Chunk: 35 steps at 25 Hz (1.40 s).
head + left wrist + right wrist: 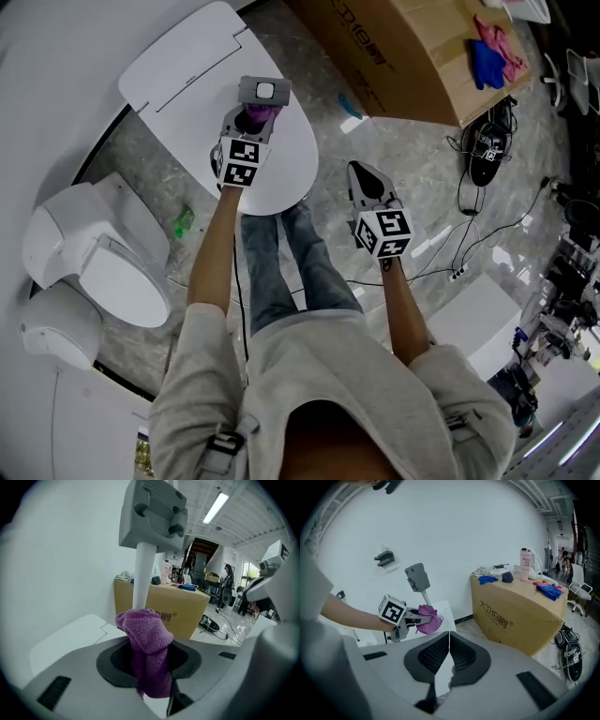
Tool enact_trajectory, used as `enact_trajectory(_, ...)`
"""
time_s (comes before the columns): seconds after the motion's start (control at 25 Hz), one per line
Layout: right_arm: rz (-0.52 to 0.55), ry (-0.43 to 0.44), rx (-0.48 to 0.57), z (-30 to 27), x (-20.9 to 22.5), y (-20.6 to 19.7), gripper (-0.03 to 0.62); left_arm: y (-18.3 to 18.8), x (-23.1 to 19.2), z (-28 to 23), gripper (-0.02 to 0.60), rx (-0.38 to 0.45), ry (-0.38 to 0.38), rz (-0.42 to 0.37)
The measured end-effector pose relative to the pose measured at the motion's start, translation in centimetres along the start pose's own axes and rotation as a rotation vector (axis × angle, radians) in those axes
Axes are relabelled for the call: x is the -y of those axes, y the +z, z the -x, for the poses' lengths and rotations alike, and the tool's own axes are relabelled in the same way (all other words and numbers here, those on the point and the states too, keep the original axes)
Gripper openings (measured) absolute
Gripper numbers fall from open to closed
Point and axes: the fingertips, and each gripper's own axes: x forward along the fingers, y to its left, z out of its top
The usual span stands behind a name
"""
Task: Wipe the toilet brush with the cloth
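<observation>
A grey marbled floor [422, 169] fills the head view, glossy and veined, and a plain white wall [454, 531] backs the right gripper view. A large brown cardboard box [403, 56] with printed characters sits at the upper right of the head view. A smooth white ceramic toilet [94, 253] with a rounded closed lid stands at the left edge.

The toilet brush [144, 573] stands upright in the upper middle of the left gripper view. It is a round white shaft topped by a blocky grey moulded piece. It shows again left of centre in the right gripper view, tilted slightly.

The cloth [145, 630] is purple, with a nubby terry texture. It is bunched in folds around the lower part of the shaft. The left gripper [149, 658] has its dark ribbed pads clamped on the cloth, with the brush rising just behind it.

The right gripper [449, 653] is well apart from the brush, at the lower right of centre in the head view. Its jaws are pressed together with nothing between them.
</observation>
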Motion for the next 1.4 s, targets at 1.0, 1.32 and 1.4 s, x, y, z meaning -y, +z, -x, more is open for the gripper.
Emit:
enact_trajectory(1.0, 0.035, 0.013, 0.05, 1.6, -0.7, 1.3, 0.031, -3.1, 0.7, 5.3, 0.147, -0.016, 0.063, 0.076)
enact_trajectory(1.32, 0.077, -0.006, 0.138, 3.5, -1.5, 4.7, 0.03, -0.2, 1.0, 12.8, 0.147, 0.085, 0.139, 0.129)
enact_trajectory(1.4, 0.088, -0.016, 0.165, 4.0, -1.6, 6.0, 0.029, 1.0, 1.0, 14.4, 0.147, 0.111, 0.154, 0.13)
